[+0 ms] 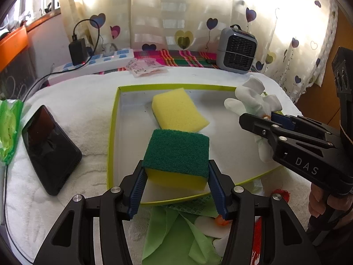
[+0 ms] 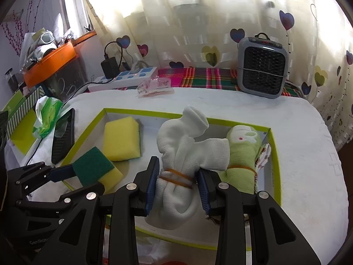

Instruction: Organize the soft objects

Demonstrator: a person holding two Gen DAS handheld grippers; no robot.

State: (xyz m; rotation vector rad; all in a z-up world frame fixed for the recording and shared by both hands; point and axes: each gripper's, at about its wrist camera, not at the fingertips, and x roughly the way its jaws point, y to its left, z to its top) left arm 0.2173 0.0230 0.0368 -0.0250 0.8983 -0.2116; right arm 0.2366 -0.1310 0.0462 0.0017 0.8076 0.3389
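Closest in, the left gripper point(image 1: 176, 190) has its blue pads clamped on the yellow flanks of the green-topped sponge point(image 1: 176, 154), which sits just over the near edge of the green-rimmed tray point(image 1: 113, 132) and looks to be carried rather than resting, though I can't be sure it's off the floor. The squeeze is the worry: foam gives, and if the grip eases early the sponge could spring sideways, clip the rim and tumble onto the loose green cloth point(image 1: 172, 238) below. Beside it, the right gripper point(image 2: 178, 185) is closed on the white cloth bundle point(image 2: 187, 154), right at the orange rubber band point(image 2: 176, 177) around its waist. Pads on a band can roll it; if it slides off, the bundle could unfurl in the tray. The two tools are working close together over the same tray, so a crossing move could knock one load with the other. Further in, the plain yellow sponge point(image 2: 121, 139) lies flat on the tray floor, and a careless drop would land the green-topped one half across it, tilted. To the right, the green rolled towel point(image 2: 240, 156) lies against the far wall, leaving a narrow slot for the bundle. Beyond the rim, the black phone point(image 1: 50, 150) sits near enough to be nudged.
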